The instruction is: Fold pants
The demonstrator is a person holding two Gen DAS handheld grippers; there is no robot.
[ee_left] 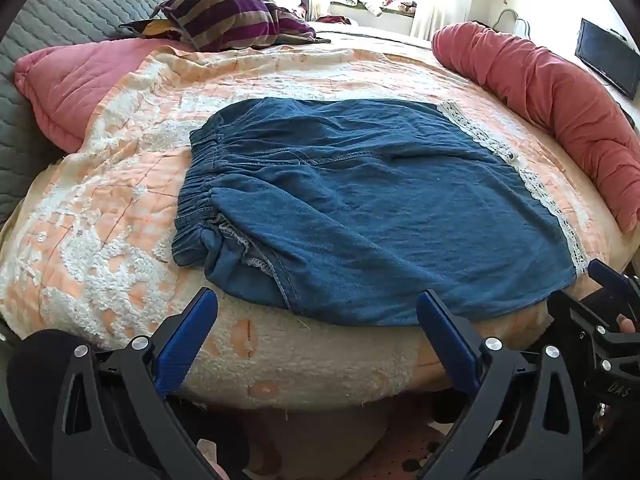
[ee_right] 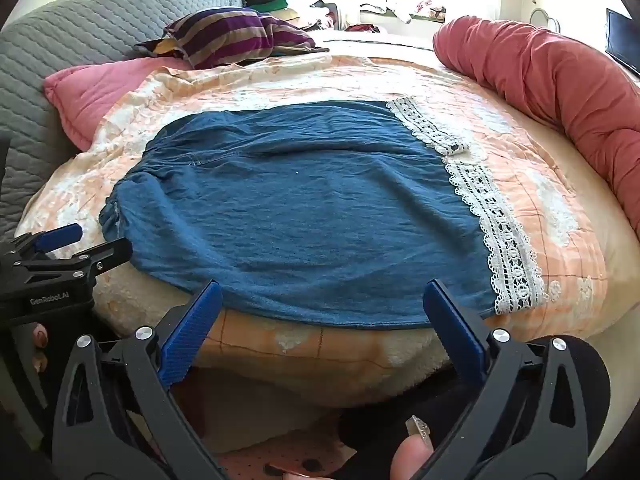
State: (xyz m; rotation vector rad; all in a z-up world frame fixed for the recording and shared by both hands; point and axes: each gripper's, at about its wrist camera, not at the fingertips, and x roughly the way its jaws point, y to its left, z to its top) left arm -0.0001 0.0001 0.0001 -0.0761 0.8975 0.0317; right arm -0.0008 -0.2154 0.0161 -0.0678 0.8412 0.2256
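Observation:
Blue denim pants lie flat on the peach and white bedspread, elastic waistband at the left and white lace hems at the right. My left gripper hovers open at the bed's front edge, just short of the pants' near edge, with nothing between its blue fingers. The right wrist view shows the same pants and lace. My right gripper is open over the near edge toward the hem end, also holding nothing. Each gripper shows at the edge of the other's view: right gripper, left gripper.
A rolled red quilt lines the bed's right side. A pink pillow, a striped cushion and a grey quilted cover sit at the left and back. A dark screen stands far right. The floor shows below the bed's front edge.

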